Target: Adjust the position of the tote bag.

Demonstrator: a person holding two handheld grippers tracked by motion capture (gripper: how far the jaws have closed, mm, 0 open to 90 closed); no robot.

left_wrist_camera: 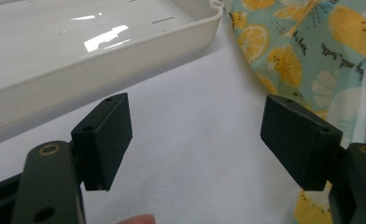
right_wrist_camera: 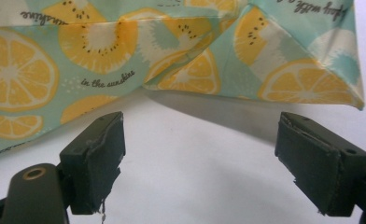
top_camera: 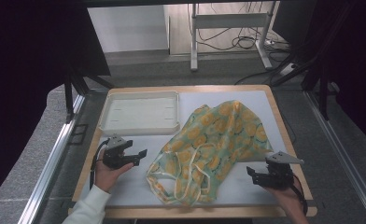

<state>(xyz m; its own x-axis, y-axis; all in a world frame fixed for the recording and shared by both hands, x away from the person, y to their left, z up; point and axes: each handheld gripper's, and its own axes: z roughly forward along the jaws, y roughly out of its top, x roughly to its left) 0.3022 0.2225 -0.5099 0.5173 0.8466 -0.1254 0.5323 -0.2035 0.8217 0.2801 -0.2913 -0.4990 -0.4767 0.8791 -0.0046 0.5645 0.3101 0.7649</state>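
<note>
At seven o'clock on the white table [top_camera: 139,186], the left gripper [top_camera: 140,156] rests in a sleeved hand, jaws wide apart, aimed toward three o'clock. At five o'clock the right gripper [top_camera: 251,173] lies low, jaws likewise spread, facing nine o'clock. Between them, near both but touched by neither, sprawls the crumpled citrus-print cloth bag [top_camera: 214,144] (handles trailing toward six). Beyond, at eleven o'clock, sits a white tray [top_camera: 107,122]; bare table remains along the near edge.
</note>
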